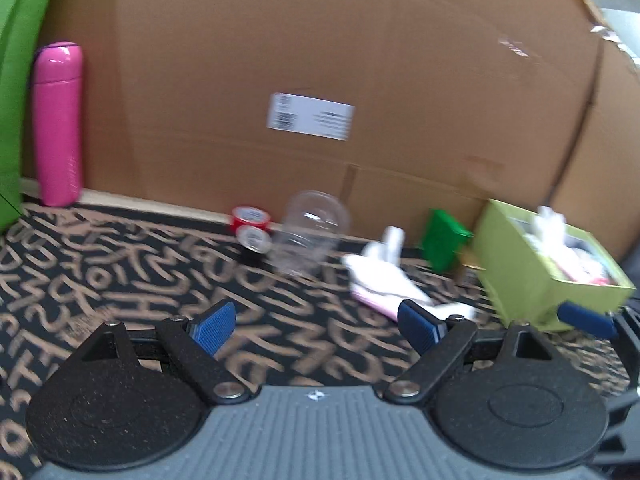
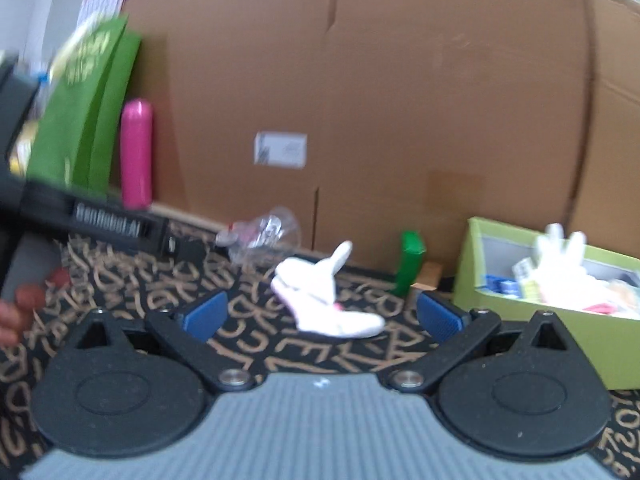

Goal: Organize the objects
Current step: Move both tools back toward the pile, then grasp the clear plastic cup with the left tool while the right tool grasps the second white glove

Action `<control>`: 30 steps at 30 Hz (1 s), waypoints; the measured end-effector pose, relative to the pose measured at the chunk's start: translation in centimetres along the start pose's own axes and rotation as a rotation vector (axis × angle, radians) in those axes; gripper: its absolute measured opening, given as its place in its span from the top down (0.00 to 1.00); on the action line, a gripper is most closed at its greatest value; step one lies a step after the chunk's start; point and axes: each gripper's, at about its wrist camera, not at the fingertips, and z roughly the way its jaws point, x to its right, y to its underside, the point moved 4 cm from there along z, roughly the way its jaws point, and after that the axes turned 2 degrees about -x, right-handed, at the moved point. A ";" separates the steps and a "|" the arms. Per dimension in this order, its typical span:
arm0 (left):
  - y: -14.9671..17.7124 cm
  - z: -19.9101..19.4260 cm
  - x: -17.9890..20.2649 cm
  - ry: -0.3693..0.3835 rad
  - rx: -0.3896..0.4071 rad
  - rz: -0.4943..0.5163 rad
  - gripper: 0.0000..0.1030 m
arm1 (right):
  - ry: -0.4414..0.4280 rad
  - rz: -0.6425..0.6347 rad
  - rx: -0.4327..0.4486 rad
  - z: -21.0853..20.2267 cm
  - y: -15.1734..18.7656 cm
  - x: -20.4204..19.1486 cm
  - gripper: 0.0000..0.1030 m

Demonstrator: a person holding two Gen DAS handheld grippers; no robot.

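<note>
A white glove (image 1: 384, 276) lies on the patterned cloth (image 1: 120, 264), also in the right wrist view (image 2: 320, 300). A lime-green box (image 1: 520, 276) at right holds another white glove and small items; it shows in the right wrist view too (image 2: 540, 316). My left gripper (image 1: 316, 324) is open and empty, short of the glove. My right gripper (image 2: 320, 316) is open and empty, its jaws standing either side of the glove, just in front of it. The left gripper's body (image 2: 100, 224) crosses the right wrist view at left.
A clear plastic cup (image 1: 312, 236) lies on its side by two tape rolls (image 1: 252, 228). A pink bottle (image 1: 58, 124) stands at back left beside a green bag (image 2: 84, 112). A green container (image 1: 444, 240) stands near the box. A cardboard wall (image 1: 360, 60) closes the back.
</note>
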 end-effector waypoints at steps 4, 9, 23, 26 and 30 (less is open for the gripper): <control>-1.7 2.3 -1.1 -0.023 0.012 0.024 0.12 | -0.009 0.053 -0.063 3.0 0.3 -0.8 0.00; -4.2 6.5 -0.5 -0.035 0.009 0.115 0.20 | 0.038 0.051 -0.143 6.8 0.5 -0.7 0.06; -5.8 14.7 1.2 -0.010 -0.153 0.241 0.45 | -0.009 0.107 -0.229 12.2 1.0 0.6 0.70; -5.4 14.2 1.4 -0.001 -0.146 0.245 0.47 | -0.015 0.099 -0.218 10.9 1.4 0.5 0.77; -4.4 12.2 2.2 0.079 -0.175 0.243 0.52 | -0.014 0.114 -0.211 8.5 1.9 1.0 0.80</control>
